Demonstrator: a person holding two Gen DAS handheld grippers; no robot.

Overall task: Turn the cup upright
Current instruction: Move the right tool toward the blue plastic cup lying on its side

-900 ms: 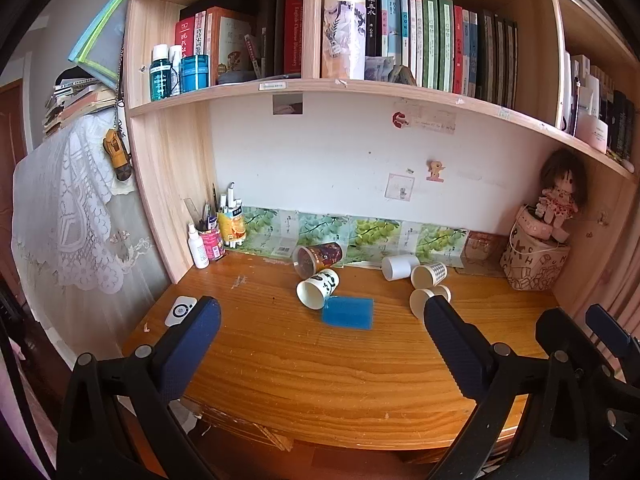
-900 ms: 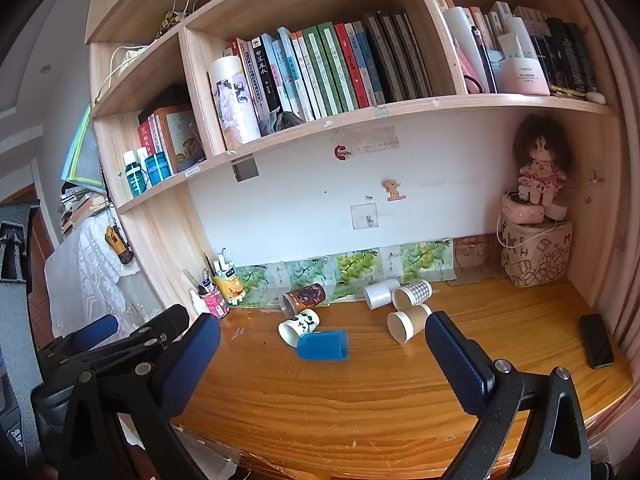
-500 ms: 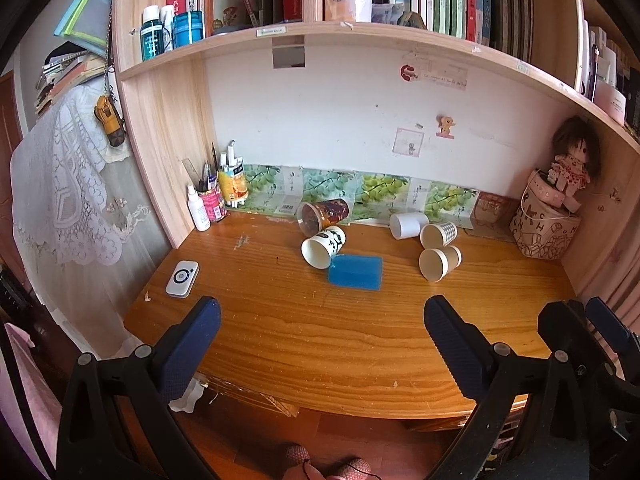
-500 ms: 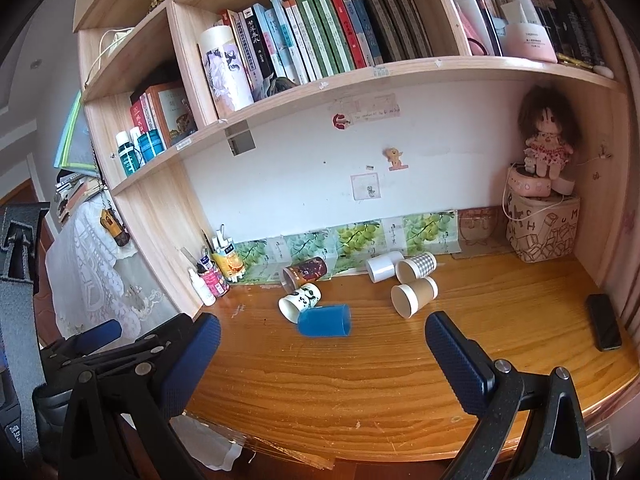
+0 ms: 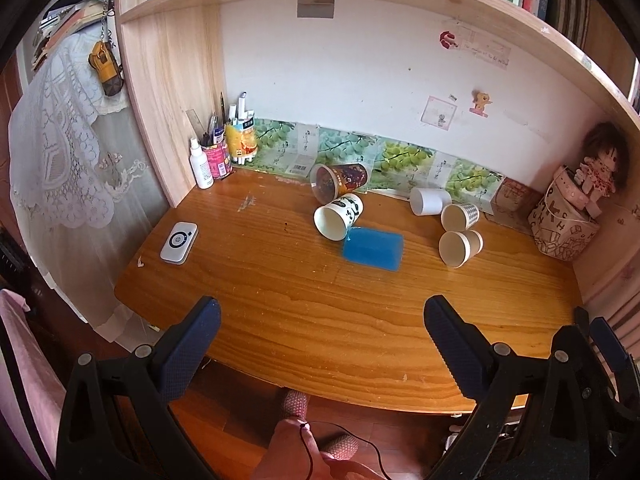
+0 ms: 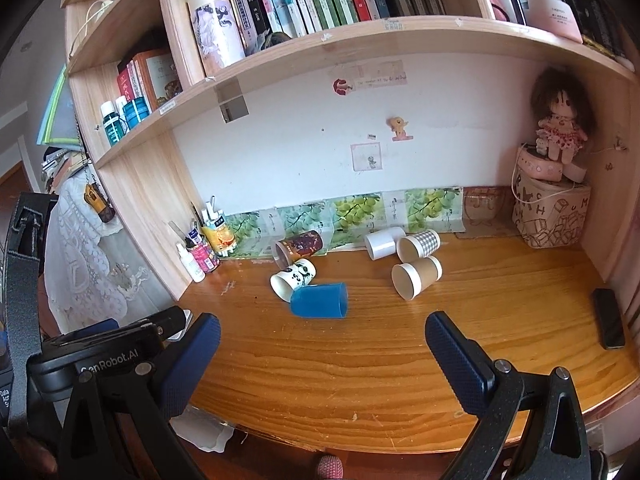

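Several cups lie on their sides on the wooden desk (image 5: 304, 320): a blue cup (image 5: 373, 248) (image 6: 319, 300), a white panda cup (image 5: 338, 216) (image 6: 293, 279), a dark red patterned cup (image 5: 338, 181) (image 6: 298, 246), a brown paper cup (image 5: 460, 247) (image 6: 416, 277), a checked cup (image 5: 459, 216) (image 6: 417, 244) and a plain white cup (image 5: 429, 201) (image 6: 384, 242). My left gripper (image 5: 322, 340) is open and empty above the desk's front edge. My right gripper (image 6: 322, 350) is open and empty, also near the front edge, well short of the cups.
A pen holder and bottles (image 5: 216, 156) stand at the back left. A white device (image 5: 179, 237) lies at the left. A patterned box with a doll (image 6: 550, 216) stands at the back right. A black phone (image 6: 609, 323) lies at the right edge. Bookshelves hang above.
Both grippers have tilted down and moved toward the desk; the left view now looks more steeply down on the cups. The cups have not moved. Both grippers stay open.
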